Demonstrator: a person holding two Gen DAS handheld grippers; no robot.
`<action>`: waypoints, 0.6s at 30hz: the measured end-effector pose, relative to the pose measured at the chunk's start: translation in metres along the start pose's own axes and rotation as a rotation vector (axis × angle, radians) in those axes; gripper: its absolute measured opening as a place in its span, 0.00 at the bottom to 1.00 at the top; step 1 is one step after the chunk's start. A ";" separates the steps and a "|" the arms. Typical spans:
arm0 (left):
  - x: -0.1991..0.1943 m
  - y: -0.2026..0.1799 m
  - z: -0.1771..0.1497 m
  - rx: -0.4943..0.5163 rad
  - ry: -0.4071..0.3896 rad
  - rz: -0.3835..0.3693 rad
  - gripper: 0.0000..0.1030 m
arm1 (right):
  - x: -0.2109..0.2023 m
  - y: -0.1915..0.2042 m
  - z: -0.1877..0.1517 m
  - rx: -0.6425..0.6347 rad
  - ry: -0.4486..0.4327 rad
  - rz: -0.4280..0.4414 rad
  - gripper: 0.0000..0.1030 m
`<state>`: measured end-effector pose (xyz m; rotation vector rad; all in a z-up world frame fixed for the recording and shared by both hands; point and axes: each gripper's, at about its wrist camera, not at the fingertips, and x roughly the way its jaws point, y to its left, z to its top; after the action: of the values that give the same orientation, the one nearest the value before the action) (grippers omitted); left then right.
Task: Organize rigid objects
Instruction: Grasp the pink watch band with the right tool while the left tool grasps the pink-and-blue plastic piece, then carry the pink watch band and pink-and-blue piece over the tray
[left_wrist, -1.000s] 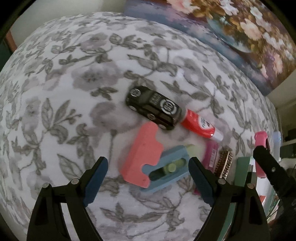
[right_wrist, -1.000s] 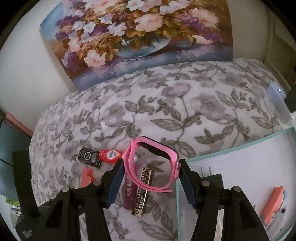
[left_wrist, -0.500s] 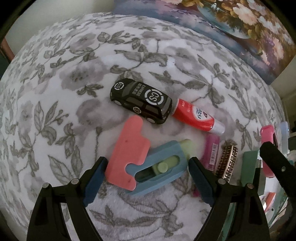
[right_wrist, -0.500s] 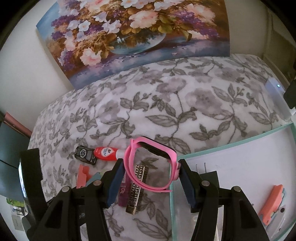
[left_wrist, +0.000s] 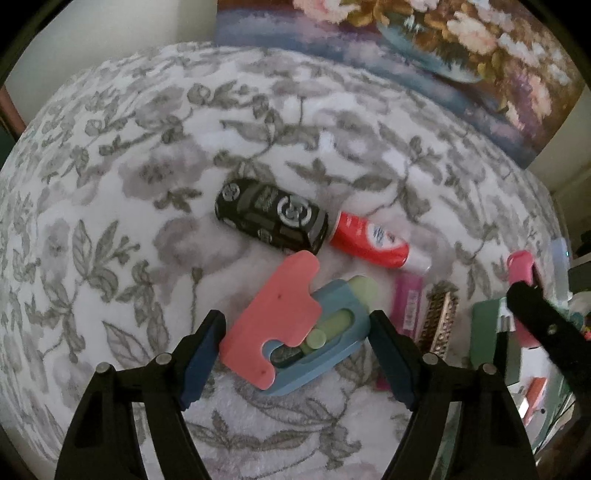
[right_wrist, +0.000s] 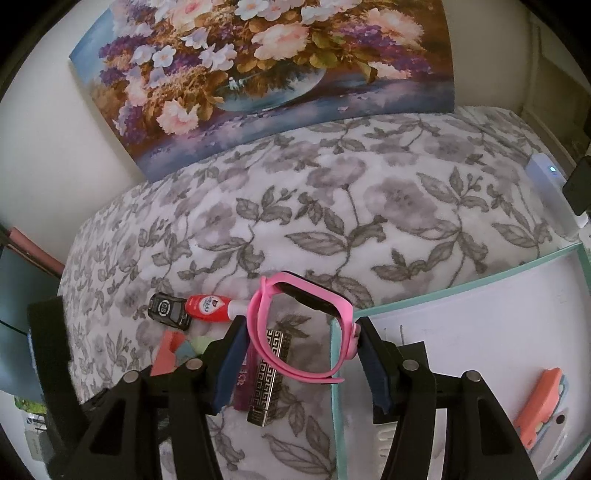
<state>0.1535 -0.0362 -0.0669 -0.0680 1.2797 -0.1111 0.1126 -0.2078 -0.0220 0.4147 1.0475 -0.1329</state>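
While my left tongs (left_wrist: 295, 350) close in, the clip stack (left_wrist: 295, 328) sits squarely between the two pads: a pink clip on top of a blue one with a pale green piece inside, lying on the flowered bed cover (left_wrist: 147, 184). The pads are not yet pressing on it as far as I can tell, though the right-hand pad looks just about at the blue edge. What matters is the axis: the stack's long side runs on a diagonal, from low near the left pad up toward the toy car (left_wrist: 271, 218) and the red tube (left_wrist: 369, 243), so I judge the pads will meet it across a slanted width and could twist it as they close. My left hand is plainly the nearer one. My right tongs (right_wrist: 299, 354) are occupied, pinching the pink watch band (right_wrist: 303, 332) above the edge of the white tray (right_wrist: 461, 288), where I judge the band belongs.
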 end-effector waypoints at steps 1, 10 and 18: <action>-0.005 0.001 0.004 -0.003 -0.012 -0.006 0.77 | -0.002 0.000 0.001 0.000 -0.004 0.001 0.60; -0.064 -0.006 0.017 -0.009 -0.147 -0.079 0.77 | -0.023 -0.017 0.009 0.025 -0.050 0.019 0.60; -0.088 -0.032 0.012 0.041 -0.190 -0.124 0.77 | -0.023 -0.081 0.008 0.149 -0.031 -0.074 0.60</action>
<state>0.1384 -0.0570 0.0237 -0.1200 1.0832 -0.2317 0.0831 -0.2868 -0.0203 0.5072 1.0265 -0.2836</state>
